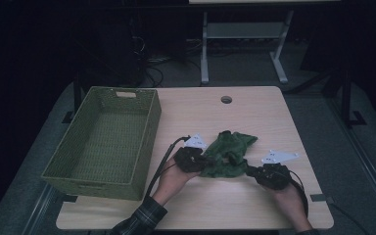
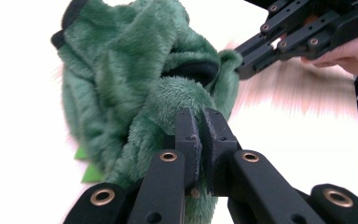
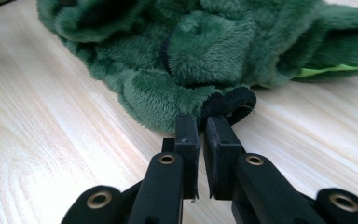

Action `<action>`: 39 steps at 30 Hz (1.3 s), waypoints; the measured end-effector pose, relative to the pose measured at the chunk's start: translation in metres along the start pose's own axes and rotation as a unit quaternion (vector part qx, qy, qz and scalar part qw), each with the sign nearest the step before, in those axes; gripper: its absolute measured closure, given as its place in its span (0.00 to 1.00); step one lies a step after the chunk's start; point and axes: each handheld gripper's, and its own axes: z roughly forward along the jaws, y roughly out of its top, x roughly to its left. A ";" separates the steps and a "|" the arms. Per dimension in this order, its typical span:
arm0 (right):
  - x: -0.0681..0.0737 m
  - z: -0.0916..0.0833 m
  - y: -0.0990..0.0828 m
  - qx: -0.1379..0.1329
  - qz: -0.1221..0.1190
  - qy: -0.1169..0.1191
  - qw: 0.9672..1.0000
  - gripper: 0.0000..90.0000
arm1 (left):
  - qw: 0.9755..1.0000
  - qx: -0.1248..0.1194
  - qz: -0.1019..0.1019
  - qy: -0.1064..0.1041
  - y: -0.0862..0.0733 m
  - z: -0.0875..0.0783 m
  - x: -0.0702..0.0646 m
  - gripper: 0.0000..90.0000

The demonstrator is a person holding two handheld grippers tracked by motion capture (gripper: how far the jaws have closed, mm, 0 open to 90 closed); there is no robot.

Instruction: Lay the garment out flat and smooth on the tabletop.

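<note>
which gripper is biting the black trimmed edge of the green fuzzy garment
The right gripper: its jaws pinch the green plush garment at the black cuff. The left gripper clamps plain green fleece.

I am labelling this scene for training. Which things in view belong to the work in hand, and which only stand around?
In use:
- green plush garment
- left gripper, shut on its fur
- right gripper, shut on its black-trimmed edge

Standing around:
- green woven basket, empty
- wooden table

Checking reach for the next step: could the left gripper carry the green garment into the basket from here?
Probably yes. The left gripper is shut on the garment, the basket stands open beside it, but the right gripper grips too.
</note>
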 end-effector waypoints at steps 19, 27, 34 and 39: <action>-0.010 -0.039 -0.027 0.002 0.017 -0.035 0.999 0.94 | 0.999 0.013 -0.052 0.009 -0.052 -0.032 0.006 0.97; -0.007 -0.048 -0.035 0.003 0.013 -0.051 0.999 0.83 | 0.999 -0.002 -0.046 0.030 -0.050 -0.051 -0.002 0.86; -0.004 -0.062 -0.024 -0.027 0.001 -0.064 0.998 0.87 | 0.999 -0.026 -0.023 0.006 -0.034 -0.057 -0.017 0.93; 0.000 -0.050 -0.013 -0.022 -0.018 -0.042 0.999 0.99 | 1.000 -0.008 -0.009 -0.014 -0.030 -0.034 -0.025 0.99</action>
